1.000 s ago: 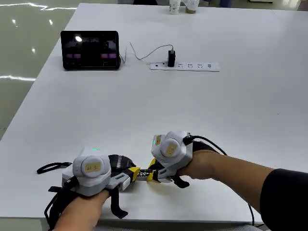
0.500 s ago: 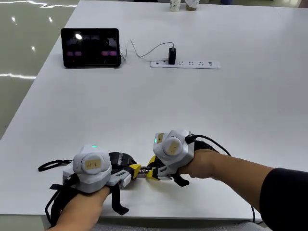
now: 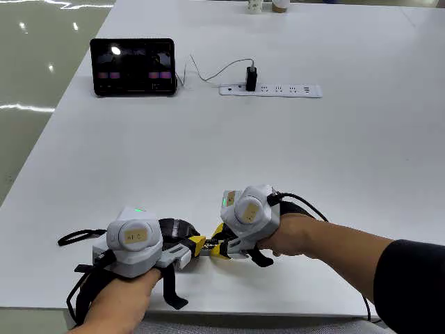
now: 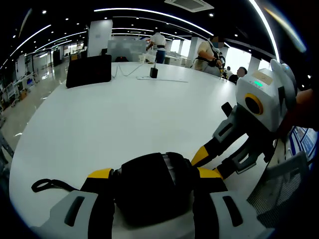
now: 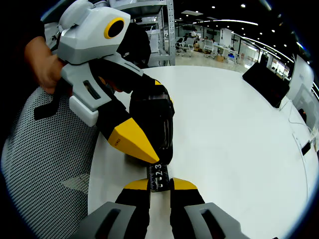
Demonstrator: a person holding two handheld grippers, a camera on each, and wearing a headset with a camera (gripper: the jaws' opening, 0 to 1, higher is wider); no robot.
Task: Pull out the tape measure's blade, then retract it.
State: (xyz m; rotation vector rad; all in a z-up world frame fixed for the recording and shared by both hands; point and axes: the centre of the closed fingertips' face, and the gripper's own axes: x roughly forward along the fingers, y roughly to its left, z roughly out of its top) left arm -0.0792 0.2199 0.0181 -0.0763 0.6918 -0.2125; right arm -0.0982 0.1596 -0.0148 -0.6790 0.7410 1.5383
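Blade [image 5: 159,177] of tape measure [image 5: 155,122]: white "23" on black, read in the right gripper view, just at the right gripper [image 5: 159,185] jaws. Tan sticker [image 3: 134,237] atop left gripper [image 4: 155,174], another on the right gripper: marks too small to read.

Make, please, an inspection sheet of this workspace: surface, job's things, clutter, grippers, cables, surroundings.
Surface: white table, no stains seen.
Job's things: black tape measure near the table's front edge; a short piece of blade is out; its strap lies to the left.
Clutter: tablet, power strip with charger, cups at the far edge.
Grippers: left gripper, jaws shut on the tape measure; right gripper, jaws shut on the blade.
Cables: thin cable from charger to tablet; black cable at the right gripper.
Surroundings: glossy floor, mesh chair, people far behind.
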